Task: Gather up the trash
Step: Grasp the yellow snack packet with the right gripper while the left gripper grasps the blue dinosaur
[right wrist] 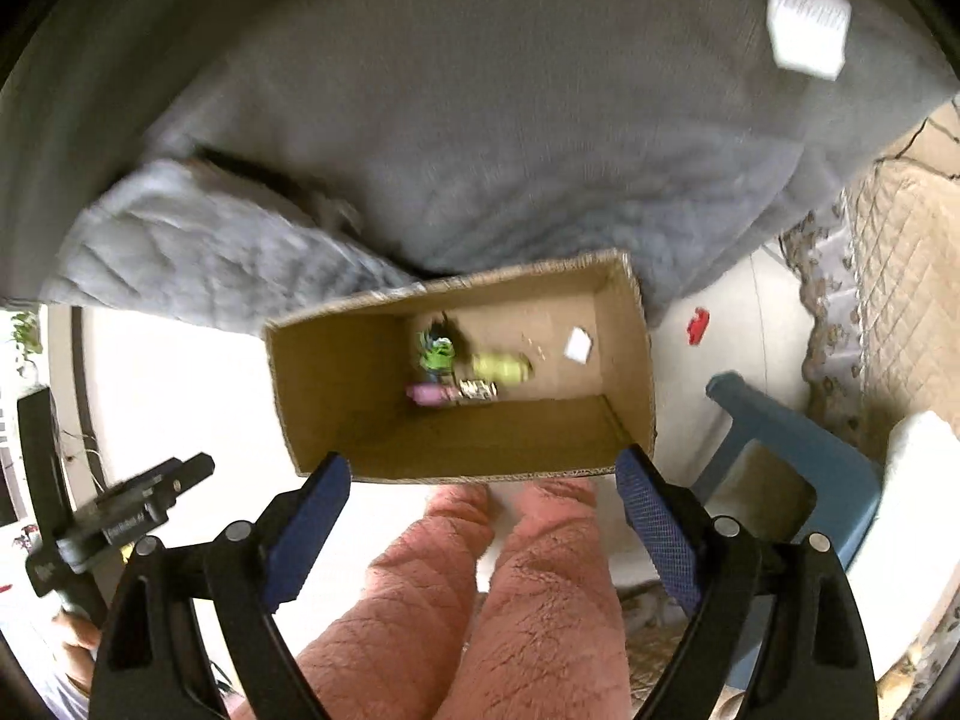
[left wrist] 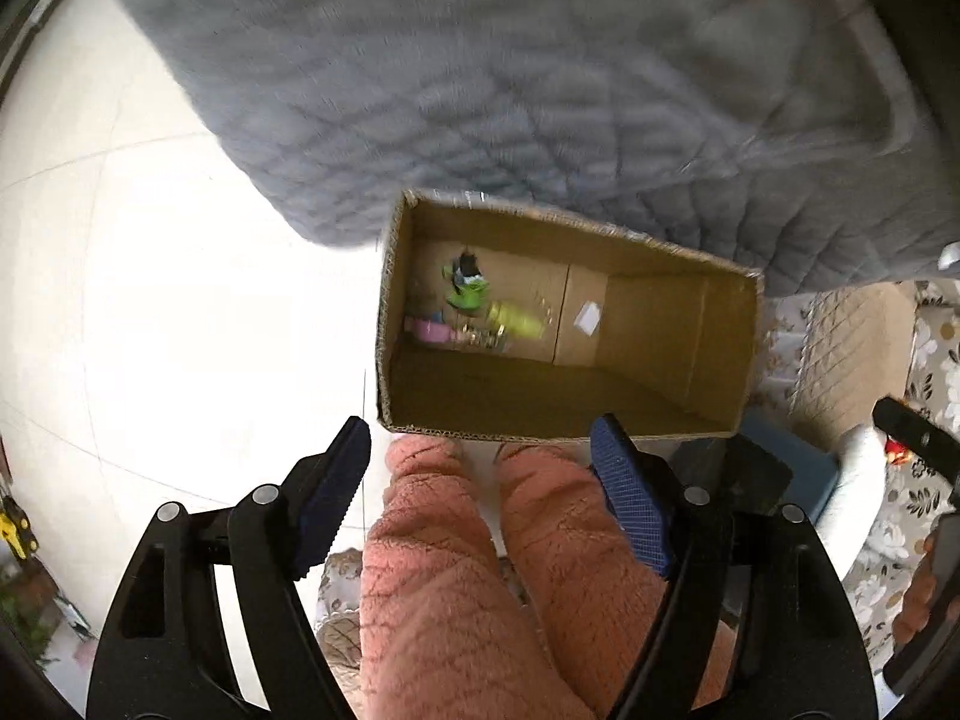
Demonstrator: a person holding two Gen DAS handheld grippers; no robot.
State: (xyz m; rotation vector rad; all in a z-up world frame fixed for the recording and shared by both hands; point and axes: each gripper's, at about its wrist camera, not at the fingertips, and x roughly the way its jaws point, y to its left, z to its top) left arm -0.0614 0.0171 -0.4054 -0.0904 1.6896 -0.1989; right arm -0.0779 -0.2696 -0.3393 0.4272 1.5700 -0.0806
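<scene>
Both claws, left gripper point(left wrist: 480, 456) and right gripper point(right wrist: 483, 483), are wide apart and hold nothing. Bits of trash point(right wrist: 465, 369) lie inside the cardboard box point(right wrist: 318, 384).

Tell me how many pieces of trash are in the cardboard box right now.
5 visible in the box: green wrapper at the back, yellow piece beside it, pink piece and printed wrapper by the near wall, white scrap apart. Blur may hide more.

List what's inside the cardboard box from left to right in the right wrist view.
Green wrapper and pink piece at the left, then the yellow-green piece, then the white scrap. All lie on the floor of the cardboard box.
</scene>
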